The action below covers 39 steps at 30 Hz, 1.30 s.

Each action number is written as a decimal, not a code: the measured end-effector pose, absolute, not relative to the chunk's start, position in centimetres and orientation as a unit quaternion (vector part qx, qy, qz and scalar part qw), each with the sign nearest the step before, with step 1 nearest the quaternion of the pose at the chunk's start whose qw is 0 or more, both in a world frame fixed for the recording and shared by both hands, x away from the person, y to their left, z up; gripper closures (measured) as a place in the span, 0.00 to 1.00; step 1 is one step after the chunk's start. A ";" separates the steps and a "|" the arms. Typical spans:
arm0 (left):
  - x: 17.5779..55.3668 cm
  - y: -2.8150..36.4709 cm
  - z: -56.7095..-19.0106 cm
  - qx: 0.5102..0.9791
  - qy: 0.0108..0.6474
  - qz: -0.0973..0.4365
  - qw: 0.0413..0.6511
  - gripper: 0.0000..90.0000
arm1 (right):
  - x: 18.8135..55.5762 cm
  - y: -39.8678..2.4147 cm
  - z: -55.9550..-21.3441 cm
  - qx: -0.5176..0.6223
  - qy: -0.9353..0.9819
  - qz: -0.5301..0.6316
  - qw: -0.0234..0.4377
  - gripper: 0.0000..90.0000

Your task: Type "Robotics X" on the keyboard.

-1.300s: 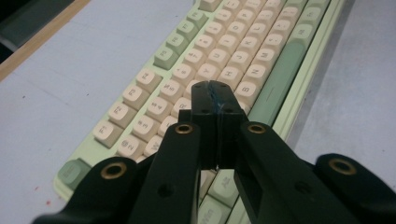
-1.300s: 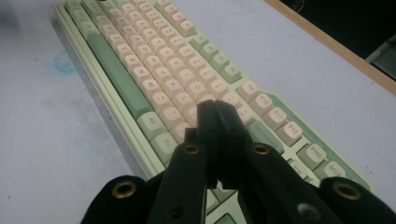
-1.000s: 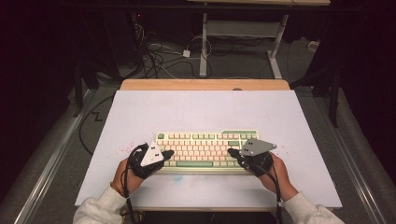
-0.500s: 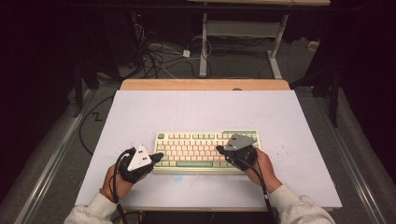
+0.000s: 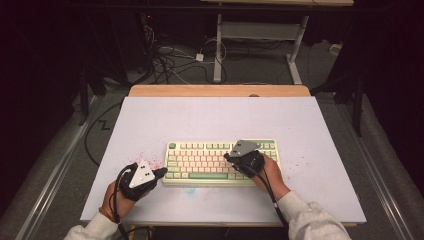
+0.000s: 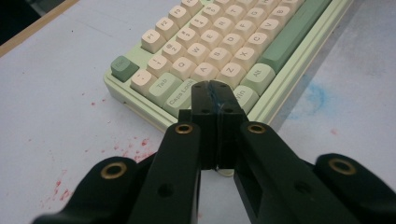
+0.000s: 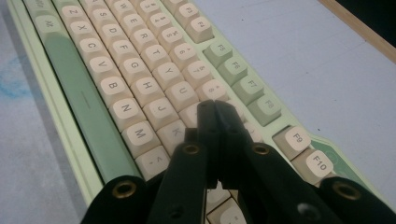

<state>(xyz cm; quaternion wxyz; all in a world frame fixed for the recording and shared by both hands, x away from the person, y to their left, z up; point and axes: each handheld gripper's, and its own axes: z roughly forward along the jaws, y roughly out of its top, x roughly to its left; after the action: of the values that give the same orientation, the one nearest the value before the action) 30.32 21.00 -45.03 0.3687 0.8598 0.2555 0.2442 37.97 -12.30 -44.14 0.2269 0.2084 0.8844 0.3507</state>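
Note:
A pale green keyboard [image 5: 200, 162] with cream keys lies near the front middle of the white table [image 5: 220, 120]. My left gripper [image 5: 161, 172] is at the keyboard's front left corner, jaws shut with nothing between them. In the left gripper view its tips [image 6: 210, 89] hover by the Caps Lock and Shift keys of the keyboard [image 6: 224, 51]. My right gripper [image 5: 228, 156] is over the right half of the keys, also shut and empty. The right gripper view puts its tips [image 7: 214, 106] above the keys around K on the keyboard [image 7: 140, 79].
Red specks [image 5: 150, 159] mark the table left of the keyboard, and more [image 5: 299, 161] to its right. A faint blue smudge [image 5: 192, 190] lies in front of it. A wooden edge [image 5: 220, 90] runs along the table's far side, with cables and desk legs on the floor beyond.
Both hands have shifted left along the keyboard: the left gripper drew back to the front left corner, the right moved from the right end toward the middle keys. Jaws stayed shut.

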 end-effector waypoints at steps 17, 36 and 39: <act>30.4 20.7 -45.2 0.865 0.246 0.241 0.364 0.97 | 38.8 -11.7 -44.9 0.213 0.893 0.325 0.228 1.00; 30.4 20.5 -45.4 0.869 0.246 0.236 0.359 0.97 | 38.0 -12.0 -44.0 0.208 0.885 0.347 0.233 1.00; 30.4 20.4 -45.4 0.870 0.245 0.234 0.358 0.97 | 37.6 -12.2 -43.8 0.209 0.881 0.353 0.234 1.00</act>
<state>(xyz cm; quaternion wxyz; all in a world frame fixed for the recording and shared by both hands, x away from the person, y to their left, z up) 30.38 20.43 -45.43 0.3579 0.8701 0.2448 0.2342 37.62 -12.18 -43.75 0.2342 0.2089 0.8814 0.3530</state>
